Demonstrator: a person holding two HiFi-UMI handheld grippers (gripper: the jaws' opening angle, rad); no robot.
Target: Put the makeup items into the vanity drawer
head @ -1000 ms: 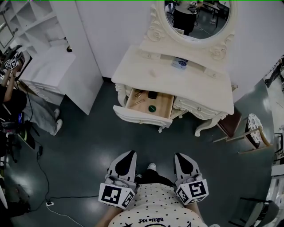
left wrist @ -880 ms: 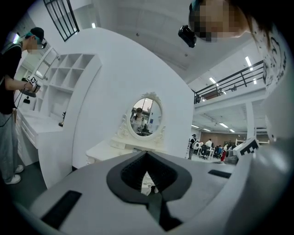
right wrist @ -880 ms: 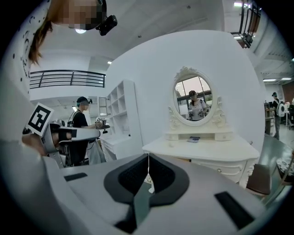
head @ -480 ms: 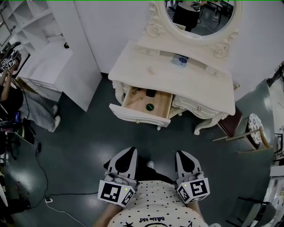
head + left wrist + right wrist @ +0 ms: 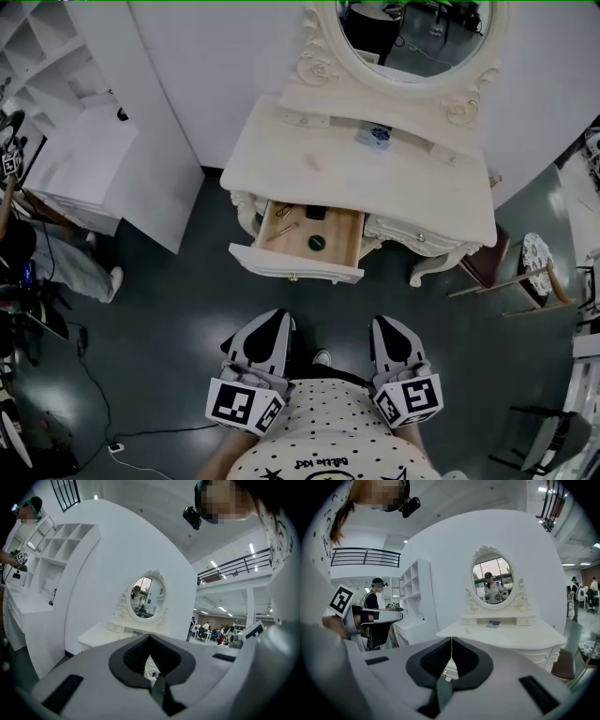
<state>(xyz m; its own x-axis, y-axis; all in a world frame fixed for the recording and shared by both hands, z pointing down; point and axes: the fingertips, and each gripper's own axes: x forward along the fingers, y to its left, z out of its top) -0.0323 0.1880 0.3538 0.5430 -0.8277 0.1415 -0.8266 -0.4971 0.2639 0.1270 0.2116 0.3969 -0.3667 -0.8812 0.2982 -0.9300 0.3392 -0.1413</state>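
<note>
Nearest the person, both tools hung low and level over the dark floor. The left hand-held gripper [image 5: 267, 328] was clenched on nothing, and the right hand-held gripper [image 5: 389, 330] was likewise clenched and empty; each one's own view showed the tips meeting with only the vanity beyond them.

Ahead of them, well apart, the vanity drawer [image 5: 295, 265] stood pulled out toward the person, more in line with the left tool. It already held a round green item [image 5: 317, 243], a small dark item [image 5: 316, 214] and some slim golden pieces [image 5: 281, 230].

Beyond the drawer lay the counter [image 5: 412, 192], with a small pale thing [image 5: 314, 161] on it that was too small to identify. Farthest, on the low ledge under the mirror [image 5: 412, 33], rested a flat blue-patterned item [image 5: 375, 136], its long side apparently running along the ledge. It sat straight ahead of the right tool, so that hand seemed the nearer one for fetching it.
</note>
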